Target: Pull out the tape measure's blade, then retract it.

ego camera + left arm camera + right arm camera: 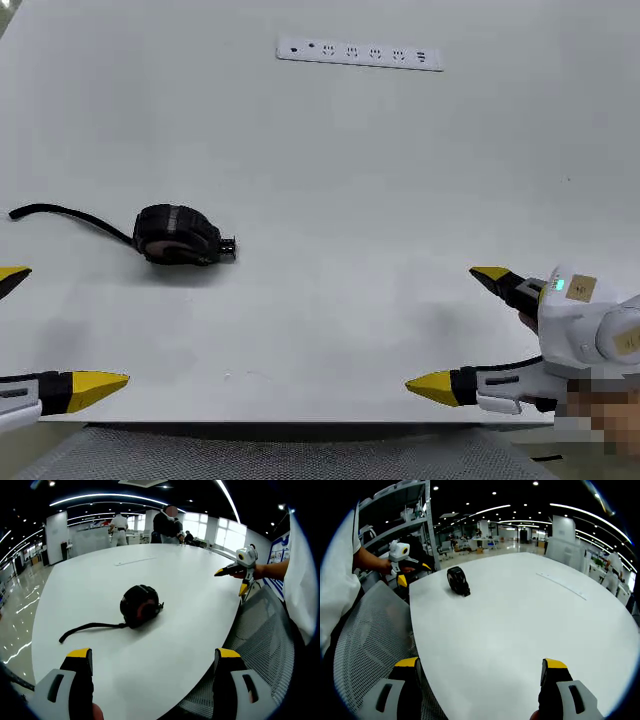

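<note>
Two yellow-tipped hand-held grippers sit at the near edge of the round white table [350, 150], both with jaws wide apart and holding nothing. The left gripper [62, 326] [154, 654] is nearer the rounded black tape measure [178, 235] [140, 606] [457, 580], which rests on the tabletop on the left side, its blade end facing right in the head view. Its thin black wrist strap [60, 213] [90, 629] trails away to the left. The right gripper [448, 328] [480, 663] is well apart from it, with bare tabletop between. A long white power strip [358, 53] [562, 586] lies at the far side. A grey mesh surface [300, 455] borders the near edge.
</note>
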A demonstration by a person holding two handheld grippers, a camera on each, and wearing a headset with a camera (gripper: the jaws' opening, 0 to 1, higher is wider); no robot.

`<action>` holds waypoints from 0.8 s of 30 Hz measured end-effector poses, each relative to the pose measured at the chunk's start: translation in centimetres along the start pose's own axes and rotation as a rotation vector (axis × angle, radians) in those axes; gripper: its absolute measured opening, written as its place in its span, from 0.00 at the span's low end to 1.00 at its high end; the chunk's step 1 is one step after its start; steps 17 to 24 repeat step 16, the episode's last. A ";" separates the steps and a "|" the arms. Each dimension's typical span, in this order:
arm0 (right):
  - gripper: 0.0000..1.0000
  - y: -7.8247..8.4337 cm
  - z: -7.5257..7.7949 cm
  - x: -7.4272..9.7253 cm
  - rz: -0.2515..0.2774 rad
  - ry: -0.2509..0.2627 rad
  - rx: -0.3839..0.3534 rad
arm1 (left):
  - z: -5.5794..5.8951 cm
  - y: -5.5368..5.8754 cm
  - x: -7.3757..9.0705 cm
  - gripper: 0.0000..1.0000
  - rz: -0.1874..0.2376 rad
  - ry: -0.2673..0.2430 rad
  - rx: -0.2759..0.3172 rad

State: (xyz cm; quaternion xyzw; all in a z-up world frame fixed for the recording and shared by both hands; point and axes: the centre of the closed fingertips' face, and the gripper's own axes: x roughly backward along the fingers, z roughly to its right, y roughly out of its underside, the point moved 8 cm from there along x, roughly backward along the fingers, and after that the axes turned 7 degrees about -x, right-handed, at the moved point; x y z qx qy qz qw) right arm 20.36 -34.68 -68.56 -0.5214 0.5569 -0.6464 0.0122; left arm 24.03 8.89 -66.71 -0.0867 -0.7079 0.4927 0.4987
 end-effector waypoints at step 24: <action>0.99 0.1 -0.2 -0.2 -0.012 0.004 0.011 | 0.3 0.1 0.0 0.98 0.001 0.008 0.009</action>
